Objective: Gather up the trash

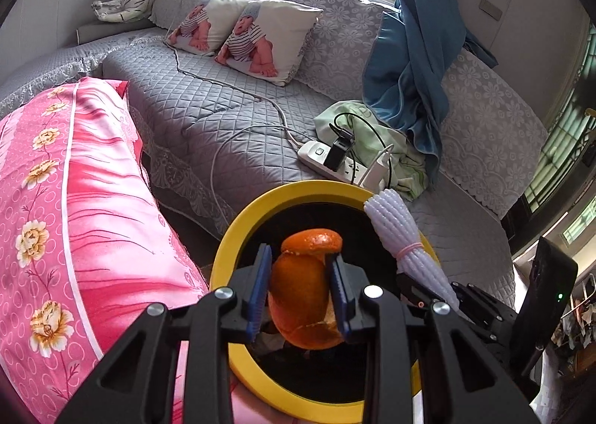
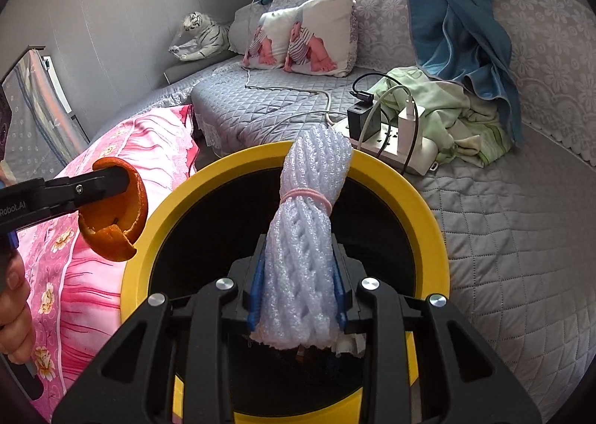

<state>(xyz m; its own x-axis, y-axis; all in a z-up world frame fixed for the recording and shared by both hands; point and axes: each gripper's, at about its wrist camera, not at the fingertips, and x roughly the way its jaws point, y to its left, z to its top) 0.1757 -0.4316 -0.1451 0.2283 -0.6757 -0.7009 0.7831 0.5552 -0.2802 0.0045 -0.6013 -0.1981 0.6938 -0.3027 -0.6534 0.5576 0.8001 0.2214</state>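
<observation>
1. The orange peel [image 1: 305, 290] was held between the pads of the left gripper [image 1: 300, 293], whose jaws were closed on it at a narrow opening; the peel's curled length ran forward along the fingers and stuck out past their tips.

2. The roll of white foam fruit netting [image 2: 309, 238], tied near its middle with a pink rubber band [image 2: 305, 197], was clamped at its lower end by the right gripper [image 2: 298, 297], jaws likewise narrowed onto it. Its long axis stood up and forward from the fingers, its free end reaching over the far rim.

3. Directly beyond and below both pieces of trash lay the round mouth of the yellow-rimmed bin [image 2: 428, 208], its inside black.

4. In the right wrist view the netting was seen well inside the rim's circle, while the peel was seen at the rim's left edge, partly over the pink flowered quilt [image 2: 156, 137]. In the left wrist view the peel appeared over the dark opening. Which reading held could not be told for certain.

5. It was judged that the right gripper was the better placed for a drop, and that the peel might need carrying further inward over the opening before release, lest it fall onto the quilt.

6. Behind the bin, a white power strip [image 2: 391, 148] with chargers lay on the grey quilted sofa cover [image 2: 503, 238].
</observation>
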